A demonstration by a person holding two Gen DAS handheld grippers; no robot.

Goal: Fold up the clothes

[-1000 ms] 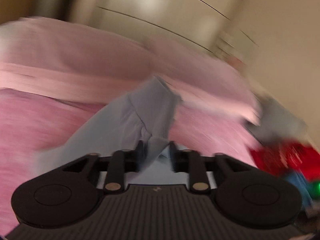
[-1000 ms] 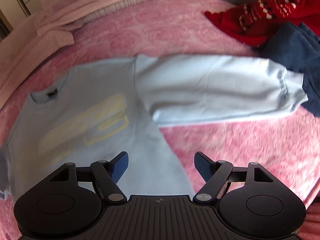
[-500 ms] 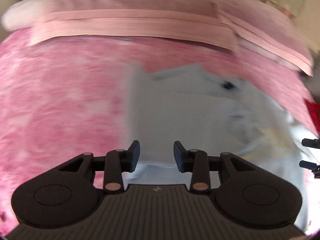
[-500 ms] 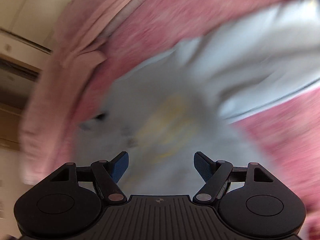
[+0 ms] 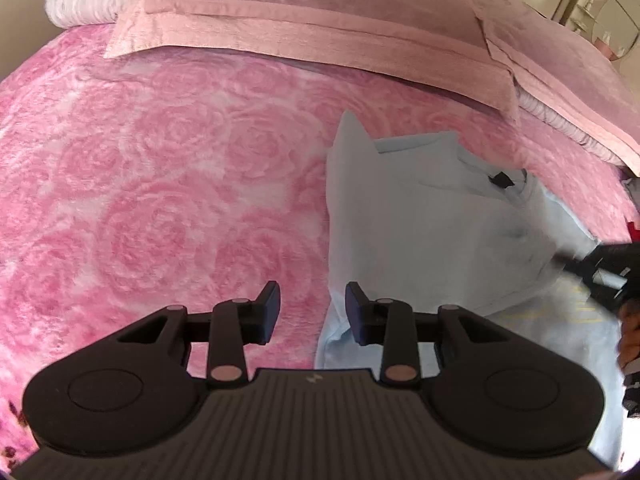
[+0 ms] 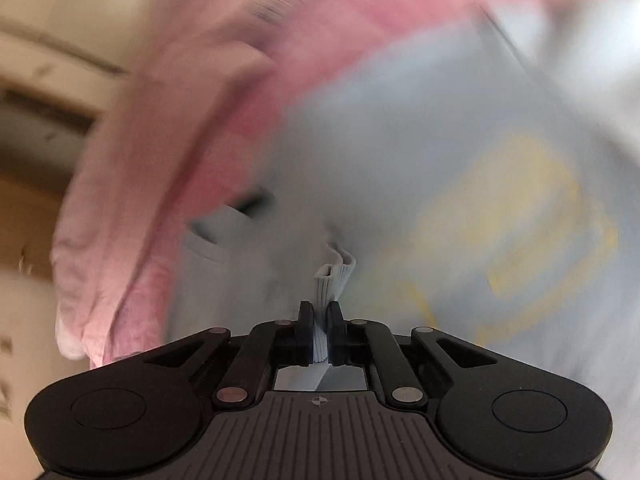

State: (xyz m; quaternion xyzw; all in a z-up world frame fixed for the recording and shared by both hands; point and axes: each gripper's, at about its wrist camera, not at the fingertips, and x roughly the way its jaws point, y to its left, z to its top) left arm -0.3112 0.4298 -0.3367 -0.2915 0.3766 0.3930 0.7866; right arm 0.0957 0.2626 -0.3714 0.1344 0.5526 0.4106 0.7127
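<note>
A light blue sweatshirt (image 5: 420, 232) with a yellow print lies on the pink bed, one sleeve folded over its body and a black neck label (image 5: 500, 179) showing. My left gripper (image 5: 312, 300) hovers open over the blanket at the garment's left edge, nothing between its fingers. In the blurred right wrist view, my right gripper (image 6: 319, 312) is shut on the ribbed cuff (image 6: 334, 276) of the sweatshirt (image 6: 400, 160), beside the yellow print (image 6: 520, 220). The right gripper (image 5: 600, 272) and a hand also show at the left wrist view's right edge.
A pink rose-patterned blanket (image 5: 160, 200) covers the bed. Pink pillows (image 5: 300, 28) and a white pillow (image 5: 80, 4) line the far side. A bit of red clothing (image 5: 634, 228) peeks in at the right edge. A round mirror (image 5: 616, 24) stands beyond the bed.
The left gripper let go of the blue sleeve and dropped toward the bed; the sleeve now lies over the body. The right gripper swung in low and closed on the ribbed cuff.
</note>
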